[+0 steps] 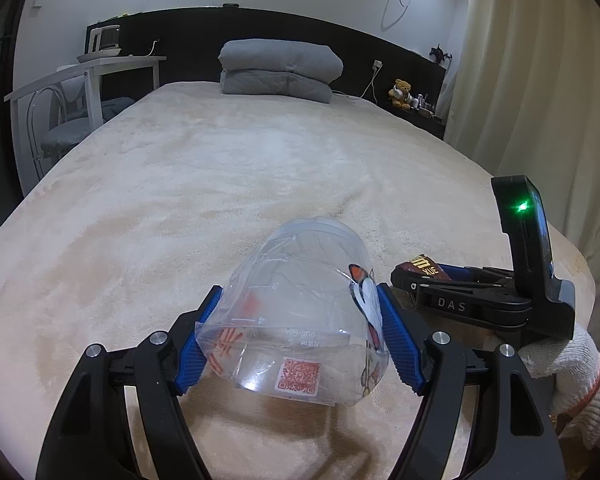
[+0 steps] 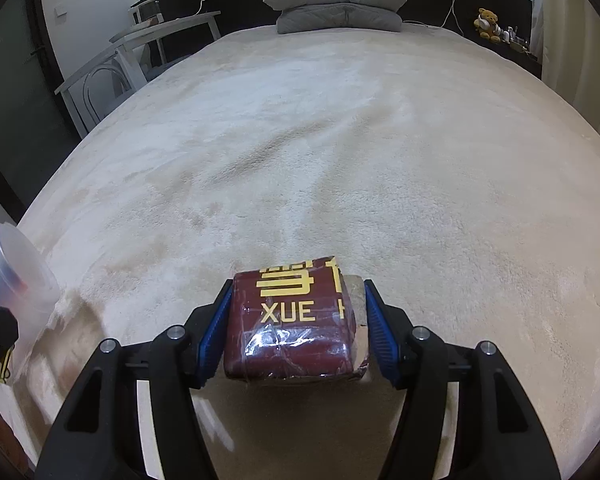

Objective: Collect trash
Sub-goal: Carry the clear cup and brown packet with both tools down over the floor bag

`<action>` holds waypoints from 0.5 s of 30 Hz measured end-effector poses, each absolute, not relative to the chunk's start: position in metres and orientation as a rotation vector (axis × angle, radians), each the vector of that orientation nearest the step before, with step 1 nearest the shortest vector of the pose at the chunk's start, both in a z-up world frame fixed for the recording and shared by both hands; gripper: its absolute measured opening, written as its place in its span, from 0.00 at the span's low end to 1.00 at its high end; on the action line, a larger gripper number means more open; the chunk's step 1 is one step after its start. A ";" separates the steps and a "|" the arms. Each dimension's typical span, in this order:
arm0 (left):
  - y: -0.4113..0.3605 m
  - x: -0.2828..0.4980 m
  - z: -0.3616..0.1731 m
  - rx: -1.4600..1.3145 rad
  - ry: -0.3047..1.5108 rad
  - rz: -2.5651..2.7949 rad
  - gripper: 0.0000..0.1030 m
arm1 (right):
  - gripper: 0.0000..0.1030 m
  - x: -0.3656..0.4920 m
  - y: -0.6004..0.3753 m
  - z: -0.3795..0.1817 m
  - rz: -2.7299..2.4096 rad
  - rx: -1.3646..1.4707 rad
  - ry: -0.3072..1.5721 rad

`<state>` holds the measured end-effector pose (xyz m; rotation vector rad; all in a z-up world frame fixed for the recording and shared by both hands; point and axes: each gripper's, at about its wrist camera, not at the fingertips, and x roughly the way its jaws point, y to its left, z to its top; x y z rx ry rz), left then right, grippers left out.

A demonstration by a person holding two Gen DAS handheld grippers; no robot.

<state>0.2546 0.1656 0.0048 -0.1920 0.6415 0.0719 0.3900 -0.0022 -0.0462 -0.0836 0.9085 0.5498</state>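
My left gripper (image 1: 300,340) is shut on a clear plastic cup (image 1: 300,312) with printed markings and a QR label, held on its side above the beige bed (image 1: 220,180). The cup also shows at the left edge of the right wrist view (image 2: 16,276). My right gripper (image 2: 298,326) is shut on a dark red box (image 2: 296,320) with gold "XUE" lettering, wrapped in clear film, held just above the bed (image 2: 340,140). In the left wrist view the right gripper (image 1: 404,280) sits close at the right with the box (image 1: 422,266) in it.
A folded grey duvet (image 1: 280,70) lies at the head of the bed. A white desk (image 1: 88,72) and a chair stand at the left. A teddy bear (image 1: 401,93) sits on the right shelf. A curtain (image 1: 532,80) hangs at the right.
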 end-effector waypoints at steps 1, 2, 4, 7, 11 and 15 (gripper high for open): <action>0.164 0.254 0.006 -0.195 0.638 0.071 0.71 | 0.60 0.387 -0.006 -0.044 0.552 -0.086 0.903; 0.162 0.252 0.008 -0.196 0.634 0.070 0.71 | 0.60 0.383 -0.010 -0.041 0.554 -0.087 0.897; 0.157 0.249 0.010 -0.194 0.628 0.066 0.71 | 0.60 0.377 -0.019 -0.035 0.565 -0.085 0.891; 0.148 0.245 0.012 -0.190 0.624 0.062 0.71 | 0.60 0.366 -0.032 -0.025 0.582 -0.085 0.873; 0.136 0.238 0.016 -0.186 0.615 0.056 0.71 | 0.60 0.348 -0.053 -0.012 0.614 -0.082 0.846; 0.123 0.230 0.019 -0.161 0.611 0.051 0.71 | 0.60 0.323 -0.076 -0.005 0.645 -0.094 0.809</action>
